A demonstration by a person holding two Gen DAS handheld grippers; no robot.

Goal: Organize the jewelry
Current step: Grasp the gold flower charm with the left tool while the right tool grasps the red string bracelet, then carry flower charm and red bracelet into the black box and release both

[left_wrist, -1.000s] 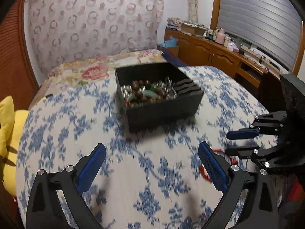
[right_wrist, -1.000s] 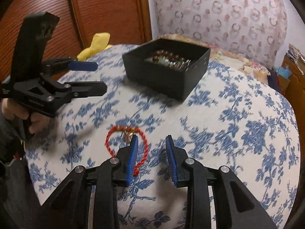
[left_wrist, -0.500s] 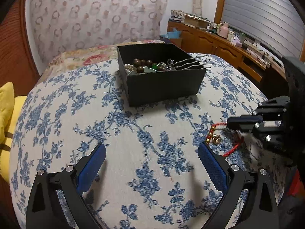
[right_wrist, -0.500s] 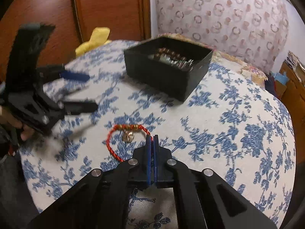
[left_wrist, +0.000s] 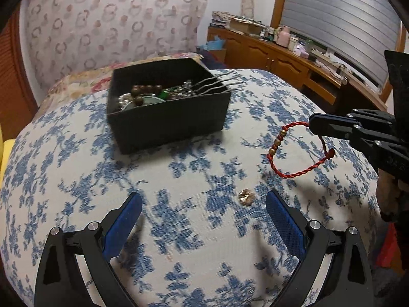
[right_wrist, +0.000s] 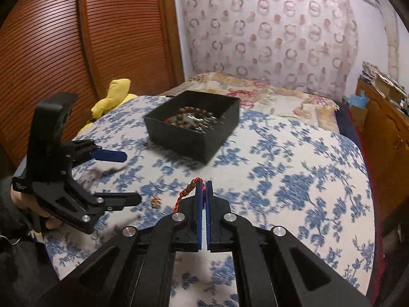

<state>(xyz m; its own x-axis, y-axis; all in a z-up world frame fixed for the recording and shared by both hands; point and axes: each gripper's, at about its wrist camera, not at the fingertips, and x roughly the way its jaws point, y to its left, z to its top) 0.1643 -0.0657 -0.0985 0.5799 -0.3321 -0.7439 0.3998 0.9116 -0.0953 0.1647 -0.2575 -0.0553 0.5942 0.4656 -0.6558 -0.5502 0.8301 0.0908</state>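
Left wrist view shows your right tongs (left_wrist: 313,125) clenched on the cord of the red bracelet (left_wrist: 296,151), so the loop hangs free in the air above the bed (left_wrist: 179,230), its gold beads on the side toward the black box (left_wrist: 168,125). Pinching the cord rather than the beads looks sensible: the thin twist gives the pads something to bite, and the loop dangles clear of the cover for the carry.

Your left tongs (left_wrist: 203,220) are released, spread wide and low over the floral cover, holding nothing. Between their pads, a little ahead, lies a small gold charm (left_wrist: 246,195), apart from the bracelet; it seems to be the next loose piece to pick up.

The box sits farther up the bed, already crowded with brown beads, silvery pieces and wavy metal pins poking over its right rim. Those pins could snag the cord, so aim for the open near-left part. Nothing stands between bracelet and box. A yellow toy (right_wrist: 112,97) lies well off by the wardrobe.
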